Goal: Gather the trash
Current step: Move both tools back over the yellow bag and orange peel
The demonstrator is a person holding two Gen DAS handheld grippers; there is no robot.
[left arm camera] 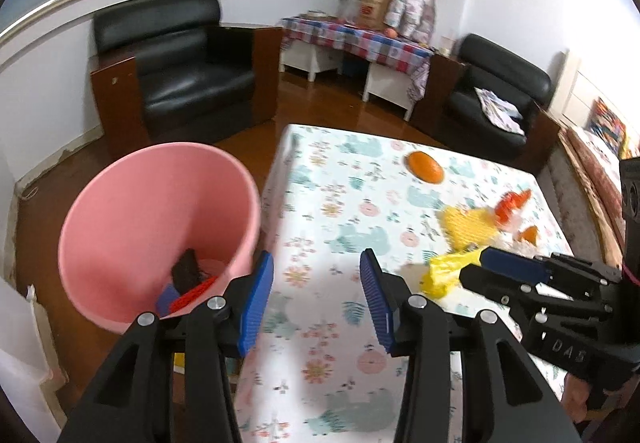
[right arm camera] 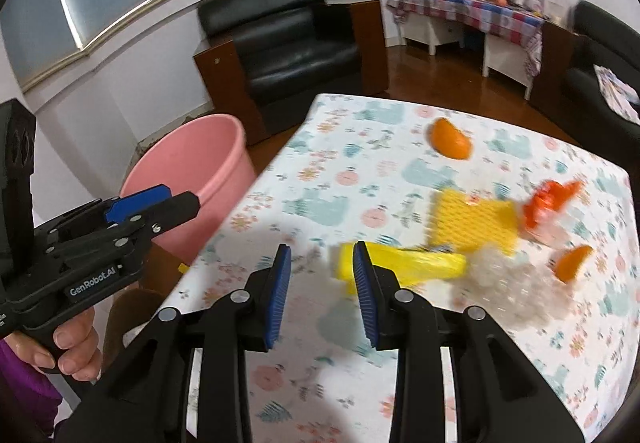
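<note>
Trash lies scattered on the floral-clothed worktop (right arm camera: 360, 179) beside the pink bucket (left arm camera: 152, 211), which stands on the floor against the worktop's edge. Farthest from the bucket are an orange-red wrapper (right arm camera: 550, 203) and a small orange peel piece (right arm camera: 574, 263). Nearer it sit a yellow mesh sheet (right arm camera: 472, 223), a clear crumpled plastic wad (right arm camera: 520, 291) and a yellow plastic bag (right arm camera: 404, 263). A larger orange peel (right arm camera: 450, 141) lies apart toward the worktop's far edge. Inside the bucket are dark, red and blue scraps (left arm camera: 188, 283).

The right gripper (right arm camera: 322, 295) hovers over the worktop with fingers spread wide and empty, one fingertip in front of the yellow bag. The left gripper (left arm camera: 316, 299) is likewise wide open and empty, straddling the worktop's bucket-side edge.
</note>
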